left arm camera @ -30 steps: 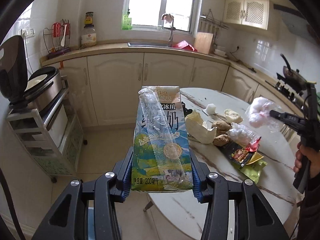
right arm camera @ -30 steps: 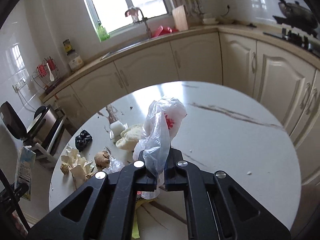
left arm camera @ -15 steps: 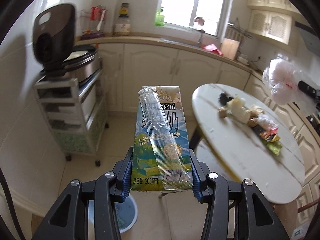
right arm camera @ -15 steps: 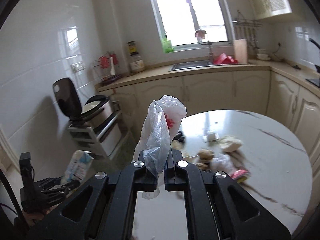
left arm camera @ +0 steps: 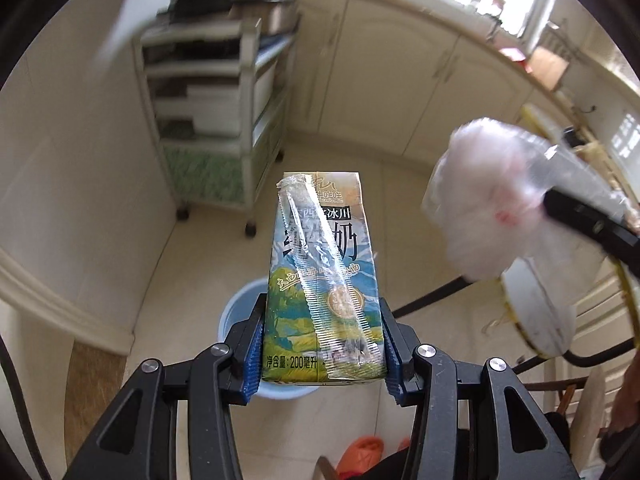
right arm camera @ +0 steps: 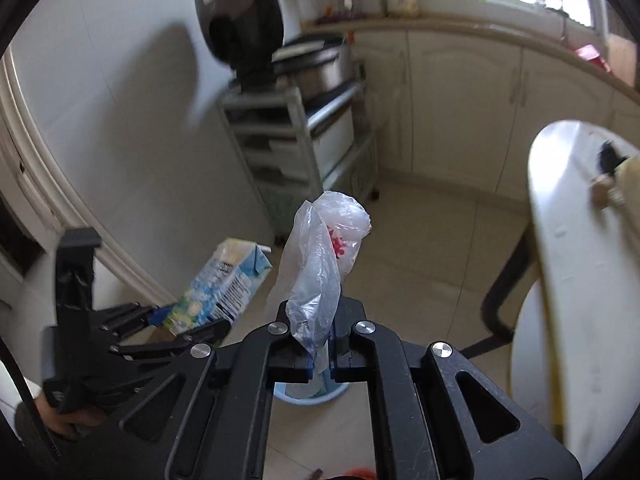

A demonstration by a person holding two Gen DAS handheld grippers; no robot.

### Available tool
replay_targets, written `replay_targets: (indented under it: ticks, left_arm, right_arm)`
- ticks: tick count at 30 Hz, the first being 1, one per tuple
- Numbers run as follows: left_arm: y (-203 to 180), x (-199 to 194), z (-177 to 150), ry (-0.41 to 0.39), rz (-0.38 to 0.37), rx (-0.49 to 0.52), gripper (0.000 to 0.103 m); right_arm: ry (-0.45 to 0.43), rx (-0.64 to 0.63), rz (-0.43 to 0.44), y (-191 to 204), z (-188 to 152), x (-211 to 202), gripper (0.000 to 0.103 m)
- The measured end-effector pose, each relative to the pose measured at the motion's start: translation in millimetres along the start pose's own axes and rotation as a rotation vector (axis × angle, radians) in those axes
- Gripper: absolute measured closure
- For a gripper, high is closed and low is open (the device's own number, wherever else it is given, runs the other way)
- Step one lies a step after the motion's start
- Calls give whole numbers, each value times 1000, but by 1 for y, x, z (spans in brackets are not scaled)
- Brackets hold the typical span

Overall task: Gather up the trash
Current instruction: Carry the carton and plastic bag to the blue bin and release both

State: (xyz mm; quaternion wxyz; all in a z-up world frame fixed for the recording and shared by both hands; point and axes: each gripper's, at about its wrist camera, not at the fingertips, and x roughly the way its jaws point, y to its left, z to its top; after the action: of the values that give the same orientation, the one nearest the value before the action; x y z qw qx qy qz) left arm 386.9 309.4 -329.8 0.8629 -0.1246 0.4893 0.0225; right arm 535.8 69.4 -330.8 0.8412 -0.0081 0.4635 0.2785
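Note:
My left gripper is shut on a blue-green milk carton with a wrapped straw on its face, held above a light blue bin on the floor. My right gripper is shut on a crumpled clear plastic bag with red print, also above the blue bin, which shows only in part under its fingers. The bag shows to the right in the left wrist view. The carton and left gripper show at lower left in the right wrist view.
A wheeled shelf cart with a cooker stands against the wall beyond the bin. Cream cabinets line the far wall. The round white table with leftover scraps is at the right. An orange slipper lies on the floor.
Both grippers have swung away from the table and tilted down toward the floor. The blue bin has come into view beneath them. Both still hold their items.

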Motion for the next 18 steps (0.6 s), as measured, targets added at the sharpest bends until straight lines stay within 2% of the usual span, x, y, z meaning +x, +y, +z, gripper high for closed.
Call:
replay_targets:
  ticks: [4, 9, 16, 18]
  left_arm:
    - [11, 28, 6, 69, 16, -24, 58]
    - [8, 51, 24, 108, 35, -47, 54]
    - [18, 37, 40, 63, 115, -73, 46]
    - [18, 27, 34, 40, 126, -87, 46]
  right_arm:
    - [96, 5, 5, 6, -10, 53, 98]
    - [184, 10, 36, 10, -19, 98, 98]
    - [215, 17, 72, 23, -19, 129, 96]
    - [208, 25, 99, 26, -16, 132, 91]
